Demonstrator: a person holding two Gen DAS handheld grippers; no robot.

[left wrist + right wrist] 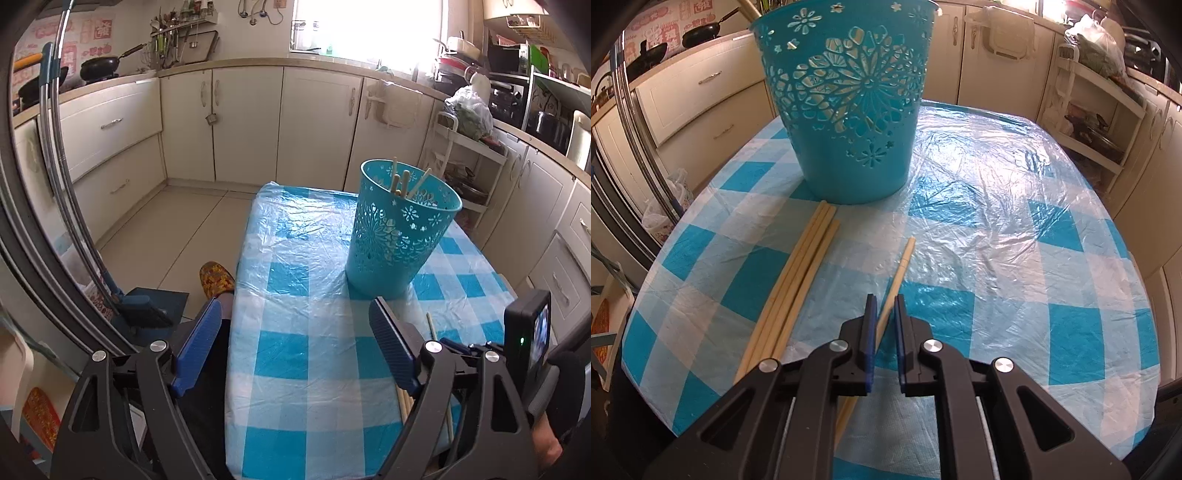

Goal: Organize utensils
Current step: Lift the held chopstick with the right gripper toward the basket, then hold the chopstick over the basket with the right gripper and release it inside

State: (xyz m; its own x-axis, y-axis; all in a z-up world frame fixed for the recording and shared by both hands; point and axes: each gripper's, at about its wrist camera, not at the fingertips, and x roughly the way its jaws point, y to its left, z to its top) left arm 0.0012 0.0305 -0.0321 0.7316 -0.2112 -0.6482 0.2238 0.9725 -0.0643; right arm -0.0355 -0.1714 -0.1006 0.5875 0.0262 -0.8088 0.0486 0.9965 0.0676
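R gripper [884, 301] jaws closed on single chopstick [899, 271] lying on checked tablecloth [1071, 288], bundle of chopsticks [798, 273] just left, touching teal basket [846, 110] base; L gripper [295, 325] wide open, empty, above table edge

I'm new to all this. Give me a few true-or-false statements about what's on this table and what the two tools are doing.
1. The turquoise perforated plastic bin stands upright. True.
2. The bin is empty. False: wooden chopsticks stick out of it.
3. The right tool is closed around a single wooden chopstick. True.
4. The left tool grips a chopstick. False: it is open and empty.
5. A bundle of chopsticks lies on the blue-and-white checked tablecloth. True.
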